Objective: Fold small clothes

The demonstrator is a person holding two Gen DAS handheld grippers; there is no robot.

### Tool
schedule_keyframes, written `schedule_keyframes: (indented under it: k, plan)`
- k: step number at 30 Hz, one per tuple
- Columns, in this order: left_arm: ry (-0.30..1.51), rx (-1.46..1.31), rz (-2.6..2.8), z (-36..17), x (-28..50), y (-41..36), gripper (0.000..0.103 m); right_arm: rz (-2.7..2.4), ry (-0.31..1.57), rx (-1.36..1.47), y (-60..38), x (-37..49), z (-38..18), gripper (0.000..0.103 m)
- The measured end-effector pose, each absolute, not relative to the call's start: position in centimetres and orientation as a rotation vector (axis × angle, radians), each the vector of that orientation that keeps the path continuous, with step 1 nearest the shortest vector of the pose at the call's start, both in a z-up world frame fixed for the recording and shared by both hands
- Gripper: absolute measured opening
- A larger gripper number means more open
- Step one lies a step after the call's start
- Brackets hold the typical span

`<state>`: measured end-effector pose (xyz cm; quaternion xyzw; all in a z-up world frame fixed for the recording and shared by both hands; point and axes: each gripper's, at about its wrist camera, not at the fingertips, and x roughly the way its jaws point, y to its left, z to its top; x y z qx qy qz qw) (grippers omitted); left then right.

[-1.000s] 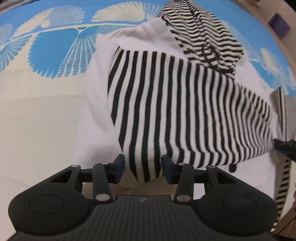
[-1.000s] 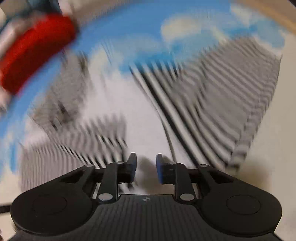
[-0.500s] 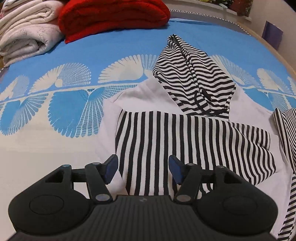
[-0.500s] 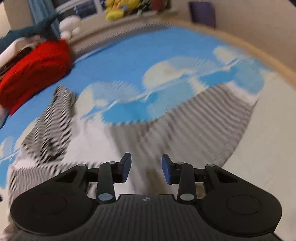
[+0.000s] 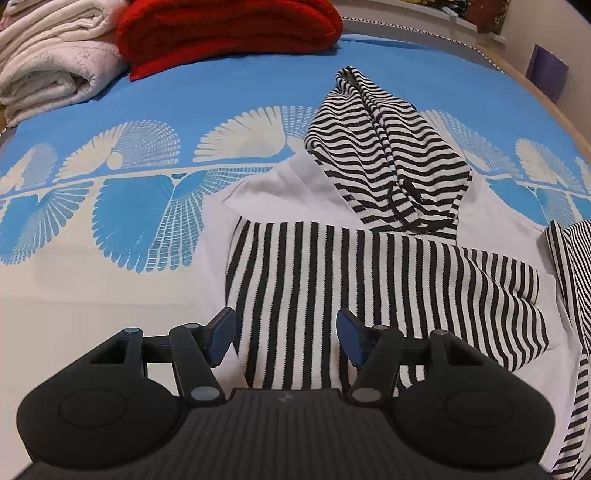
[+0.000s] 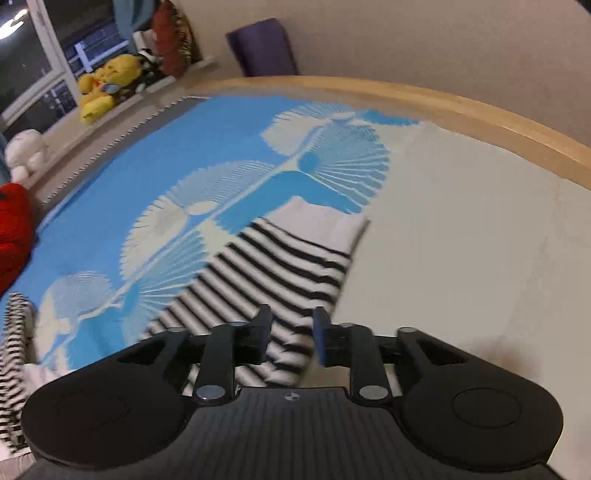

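Both our grippers are spread, holding nothing: left gripper [image 5: 282, 341] over the striped hoodie [image 5: 369, 266], right gripper [image 6: 290, 338] above its sleeve [image 6: 280, 273] on the bed [image 5: 110, 277].

Striped knit hoodie [image 5: 332, 280] – matt cloth – on woven bedspread [image 5: 110, 280].

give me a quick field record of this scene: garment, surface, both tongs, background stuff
garment: striped hoodie, one sleeve folded across body, hood flat
other sleeve: spread out on bed
surface: blue patterned bedspread
left tongs: open over hoodie, holding nothing
right tongs: open over sleeve
background: red blanket, white blanket
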<state>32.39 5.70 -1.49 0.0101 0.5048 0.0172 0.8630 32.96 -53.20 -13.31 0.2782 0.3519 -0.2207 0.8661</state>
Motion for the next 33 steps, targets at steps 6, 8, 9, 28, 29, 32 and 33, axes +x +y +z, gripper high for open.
schedule_keyframes:
  k: [6, 8, 9, 28, 29, 32, 33]
  plan:
    - [1.06, 0.023, 0.041, -1.6, 32.4, 5.8, 0.066, -0.5, 0.782, 0.627, -54.0, 34.8, -16.4, 0.039]
    - [1.059, 0.021, 0.048, -1.5, 32.5, 6.2, 0.066, -0.514, 0.768, 0.59, -53.4, 35.2, -16.3, 0.037]
    - [1.059, 0.016, 0.054, -1.5, 32.5, 6.5, 0.066, -0.52, 0.763, 0.57, -53.0, 35.5, -16.1, 0.029]
    - [0.99, -0.18, 0.14, 2.6, 31.7, 15.1, 0.066, 0.686, 0.59, 0.023, -14.2, 29.1, 0.0, 0.024]
    - [0.989, -0.197, 0.143, 2.8, 31.7, 15.6, 0.066, 0.747, 0.684, 0.0, -12.5, 28.4, -0.9, 0.025]
    - [0.996, -0.243, 0.139, 2.9, 31.6, 16.6, 0.066, 0.757, 0.806, -0.139, -9.8, 26.0, -1.4, 0.029]
    - [1.001, -0.257, 0.134, 2.8, 31.6, 16.8, 0.066, 0.724, 0.815, -0.181, -9.6, 25.4, -1.1, 0.031]
